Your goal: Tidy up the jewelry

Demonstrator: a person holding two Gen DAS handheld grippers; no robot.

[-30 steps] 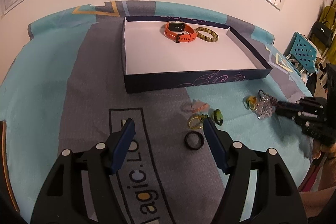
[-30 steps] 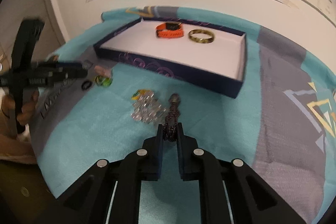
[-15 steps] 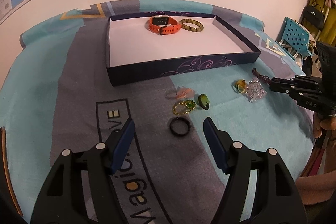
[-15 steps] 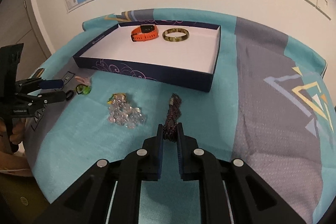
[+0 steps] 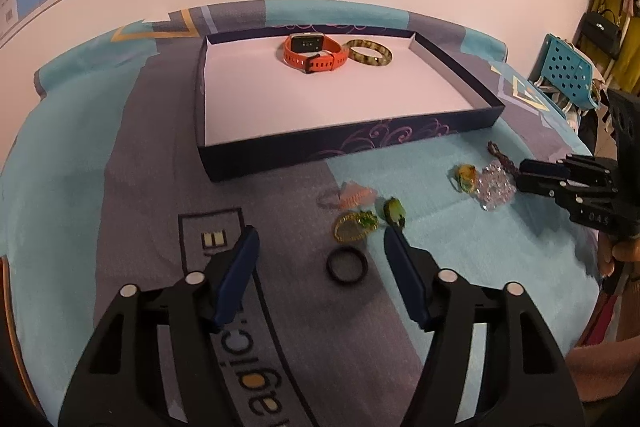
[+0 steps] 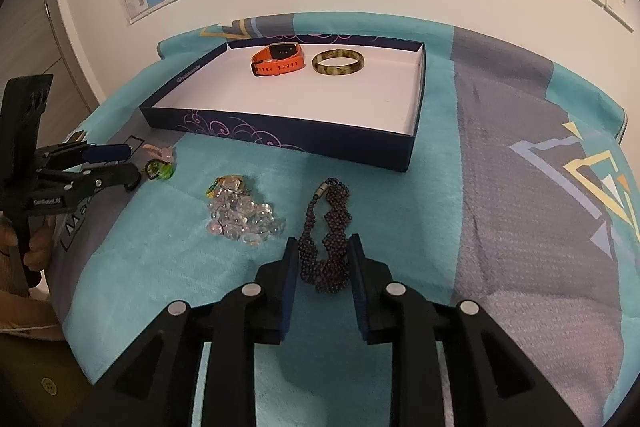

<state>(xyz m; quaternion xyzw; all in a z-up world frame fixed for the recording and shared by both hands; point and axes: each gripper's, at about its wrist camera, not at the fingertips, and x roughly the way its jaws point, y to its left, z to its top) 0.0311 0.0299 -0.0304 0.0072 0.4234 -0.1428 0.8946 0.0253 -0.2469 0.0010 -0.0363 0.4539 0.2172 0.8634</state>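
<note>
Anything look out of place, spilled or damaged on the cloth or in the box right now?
Nothing looks damaged. The dark beaded necklace lies bunched between the right gripper, whose jaws are opening off it. The orange watch and bangle sit neatly in the box; the clear bead bracelet and rings are loose outside.

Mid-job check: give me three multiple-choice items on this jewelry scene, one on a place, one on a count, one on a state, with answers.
1. Where is the orange watch?
A. inside the box
B. on the cloth
C. in a gripper

2. How many items lie in the box?
A. one
B. two
C. four

3. What lies between the right gripper fingers?
A. the clear bead cluster
B. nothing
C. the dark beaded necklace

Answers: 1 A, it sits on the white floor beside the bangle. 2 B, only watch and bangle. 3 C, the jaws are opening around it.
</note>
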